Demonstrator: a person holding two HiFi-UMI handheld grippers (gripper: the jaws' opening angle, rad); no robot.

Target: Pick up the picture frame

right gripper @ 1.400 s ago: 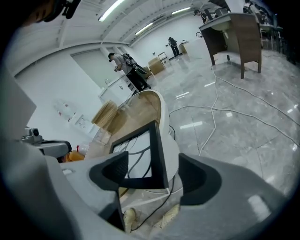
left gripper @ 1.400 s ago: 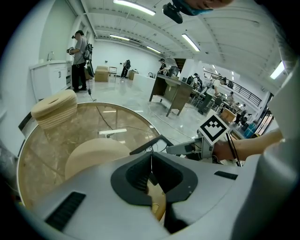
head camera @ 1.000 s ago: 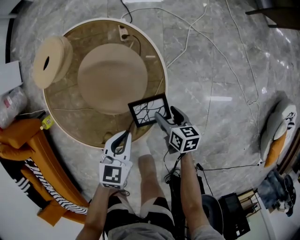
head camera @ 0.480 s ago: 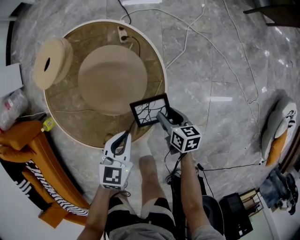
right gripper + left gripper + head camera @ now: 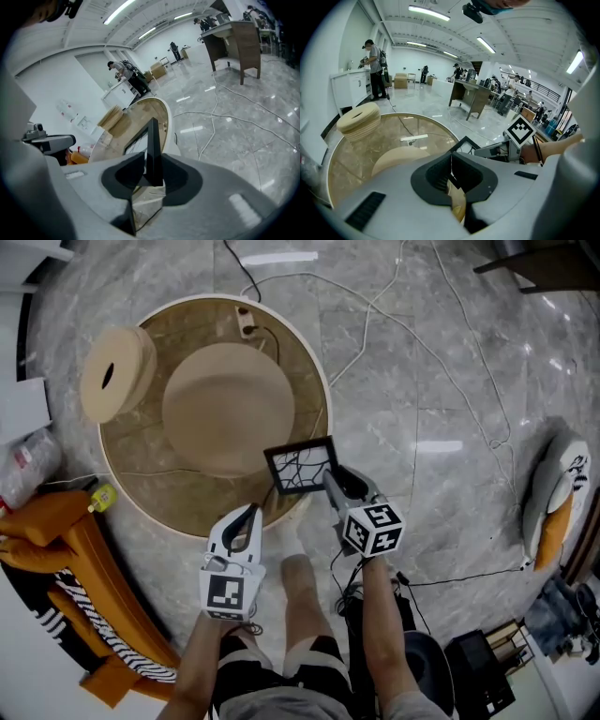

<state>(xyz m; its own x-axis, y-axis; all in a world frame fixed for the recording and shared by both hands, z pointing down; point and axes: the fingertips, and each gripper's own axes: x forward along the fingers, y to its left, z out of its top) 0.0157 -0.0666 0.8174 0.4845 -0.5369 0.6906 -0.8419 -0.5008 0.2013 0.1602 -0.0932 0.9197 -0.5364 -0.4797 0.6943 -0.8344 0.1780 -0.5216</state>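
Picture frame [image 5: 302, 468] (black-rimmed) is pinched by right gripper [image 5: 337, 476], jaws just closing.

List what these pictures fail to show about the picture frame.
Head view: the near corner of the picture frame is covered by the right gripper, whose jaws have just been closing with the frame between them.
Right gripper view: the frame stands edge-on, so its picture is unreadable.
Left gripper view: the body of the left gripper hides all but one frame corner.
Head view: whether the frame has cleared the round table is unclear.
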